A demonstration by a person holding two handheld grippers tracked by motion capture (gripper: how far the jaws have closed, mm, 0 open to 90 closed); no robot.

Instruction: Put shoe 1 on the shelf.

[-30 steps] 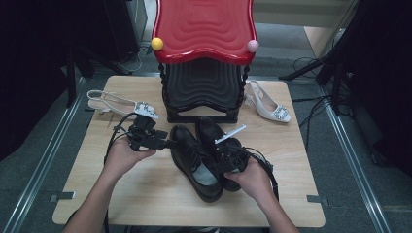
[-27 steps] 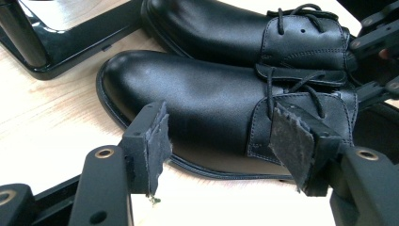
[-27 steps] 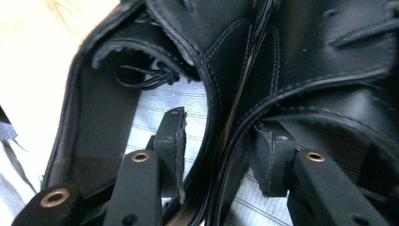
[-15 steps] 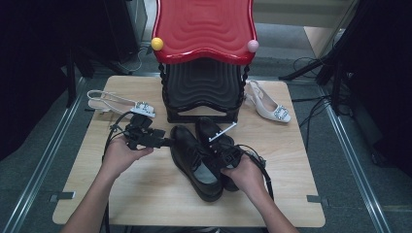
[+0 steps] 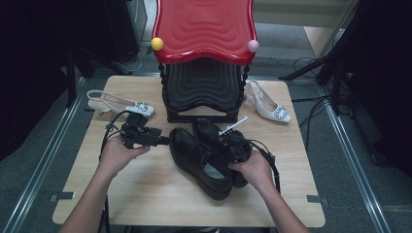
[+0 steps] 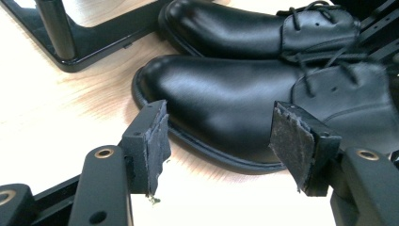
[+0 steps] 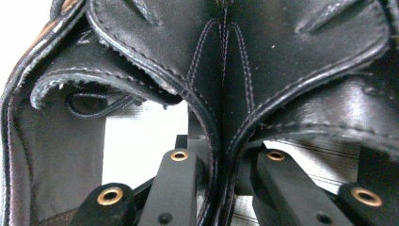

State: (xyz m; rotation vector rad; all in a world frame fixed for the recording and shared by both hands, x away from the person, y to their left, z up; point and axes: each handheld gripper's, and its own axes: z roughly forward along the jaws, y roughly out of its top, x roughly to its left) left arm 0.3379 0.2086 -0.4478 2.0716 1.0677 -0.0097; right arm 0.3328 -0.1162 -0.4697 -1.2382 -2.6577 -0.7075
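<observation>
1. Your right claw (image 5: pixel 233 145) pinches the adjoining heel collars of two glossy black leather lace-up shoes (image 5: pixel 201 160) that lie side by side on the pale wooden table (image 5: pixel 145 194), just in front of the black-framed, red-topped rack (image 5: pixel 204 58).
2. Your left claw (image 6: pixel 216 141) is spread, empty, just beside the nearer shoe's toe.
3. The step looks like lifting the pair. Next, steady the toes with the left claw before raising.
</observation>
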